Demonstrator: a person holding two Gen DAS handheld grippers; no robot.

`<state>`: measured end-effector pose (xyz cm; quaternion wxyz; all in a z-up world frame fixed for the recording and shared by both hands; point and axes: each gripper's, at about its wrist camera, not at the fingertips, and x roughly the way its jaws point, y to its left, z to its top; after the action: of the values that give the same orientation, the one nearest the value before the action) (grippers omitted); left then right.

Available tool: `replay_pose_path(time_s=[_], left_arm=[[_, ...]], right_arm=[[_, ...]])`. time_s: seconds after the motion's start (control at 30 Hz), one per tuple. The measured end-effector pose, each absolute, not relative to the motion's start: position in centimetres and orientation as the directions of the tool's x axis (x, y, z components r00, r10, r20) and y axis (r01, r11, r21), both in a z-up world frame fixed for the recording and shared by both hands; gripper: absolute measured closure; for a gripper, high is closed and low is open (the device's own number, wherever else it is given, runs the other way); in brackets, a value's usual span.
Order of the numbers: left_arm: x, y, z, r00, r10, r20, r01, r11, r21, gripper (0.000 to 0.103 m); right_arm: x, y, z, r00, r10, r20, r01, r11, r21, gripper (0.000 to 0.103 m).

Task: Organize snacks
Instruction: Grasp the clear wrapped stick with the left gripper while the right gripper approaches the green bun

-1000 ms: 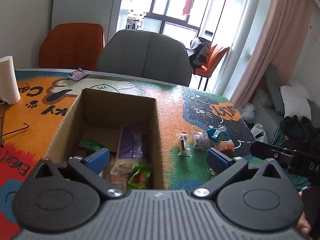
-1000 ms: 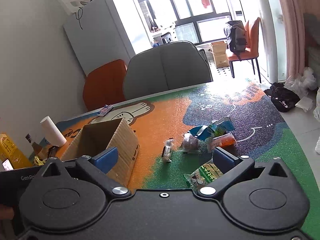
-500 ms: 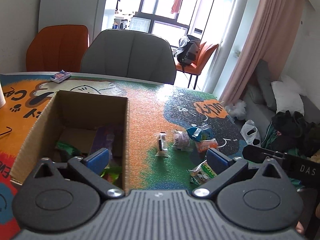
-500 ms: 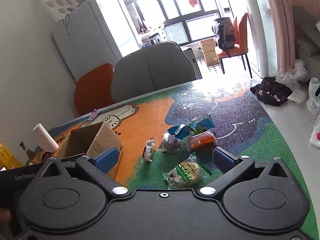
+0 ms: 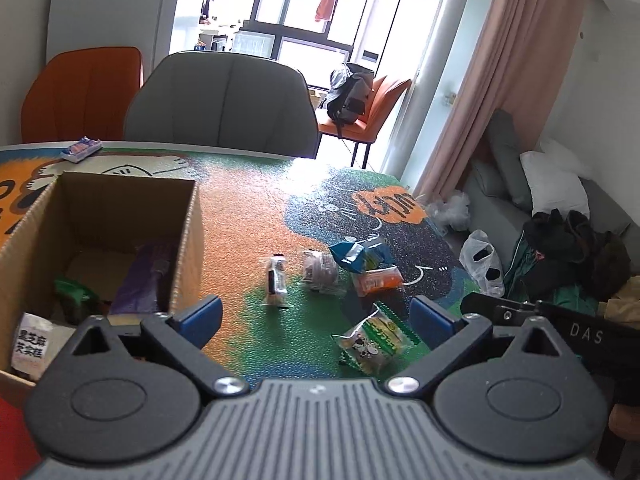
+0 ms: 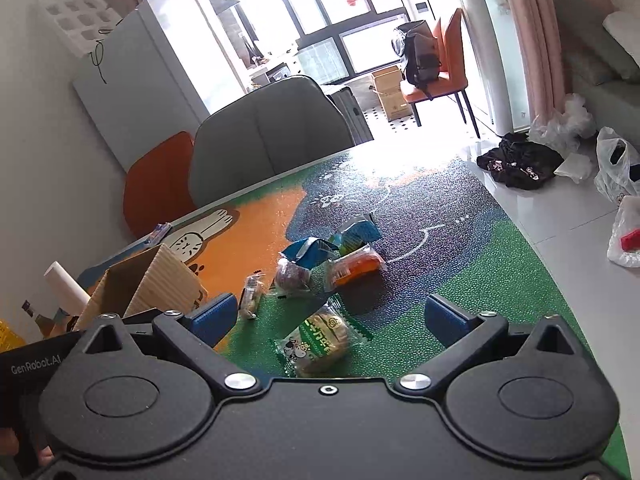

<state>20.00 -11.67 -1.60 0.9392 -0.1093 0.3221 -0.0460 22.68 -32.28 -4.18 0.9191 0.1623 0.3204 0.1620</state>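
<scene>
An open cardboard box point(image 5: 188, 232) point(image 6: 160, 280) stands on the left of the table with several snack packets inside. Loose on the colourful mat lie a green-labelled cake packet point(image 5: 374, 338) point(image 6: 320, 338), an orange packet point(image 5: 376, 280) point(image 6: 354, 266), a blue packet point(image 5: 356, 254) point(image 6: 308, 250), a round dark snack point(image 5: 320, 270) point(image 6: 292, 278) and a small clear packet point(image 5: 276, 280) point(image 6: 251, 296). My left gripper point(image 5: 316, 320) is open beside the box's right wall, nothing between its fingers. My right gripper point(image 6: 328, 318) is open, hovering over the green-labelled packet.
A grey chair point(image 5: 224, 104) and an orange chair point(image 5: 80, 92) stand behind the table. A small blue-and-pink packet point(image 5: 80, 148) lies at the far edge. A white roll point(image 6: 66, 284) stands left of the box. The right table edge drops to a floor with bags point(image 6: 616, 172).
My left gripper has shifted right, from over the box to the mat beside it. My right gripper has moved forward and right, closer to the green-labelled packet. Both stayed open.
</scene>
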Motion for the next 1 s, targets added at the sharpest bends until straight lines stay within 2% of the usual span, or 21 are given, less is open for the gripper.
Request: replay_pose_path(time_s=[0.13, 0.33, 0.53, 0.7, 0.9, 1.0], left_arm=[[20.8, -12.5, -2.4, 0.777, -0.173, -0.606, 0.022, 0.968, -0.249, 0.013], [22.5, -13.2, -3.9, 0.754, -0.171, -0.634, 0.014, 0.970, -0.244, 0.033], [23.5, -12.9, -5.5, 0.725, -0.160, -0.670, -0.003, 0.972, -0.236, 0.050], [24.1, -12.2, -6.2, 0.718, -0.141, -0.682, -0.030, 0.972, -0.233, 0.053], [25.0, -11.8, -6.4, 0.723, -0.140, -0.676, -0.039, 0.969, -0.242, 0.053], [25.3, -11.8, -6.6, 0.731, -0.129, -0.670, -0.047, 0.970, -0.238, 0.052]], right_arm=[[23.1, -32.8, -5.1, 0.721, 0.417, -0.552, -0.195, 0.888, 0.417, 0.016], [23.9, -32.5, -6.2, 0.690, 0.447, -0.569, -0.207, 0.876, 0.436, 0.025], [25.3, -31.3, -8.0, 0.642, 0.469, -0.606, -0.210, 0.868, 0.449, 0.026], [26.3, -30.1, -8.9, 0.629, 0.458, -0.628, -0.208, 0.877, 0.433, 0.024], [27.5, -29.4, -10.1, 0.624, 0.437, -0.648, -0.185, 0.888, 0.421, 0.015], [27.5, -28.6, -10.2, 0.647, 0.402, -0.648, -0.208, 0.910, 0.358, 0.016]])
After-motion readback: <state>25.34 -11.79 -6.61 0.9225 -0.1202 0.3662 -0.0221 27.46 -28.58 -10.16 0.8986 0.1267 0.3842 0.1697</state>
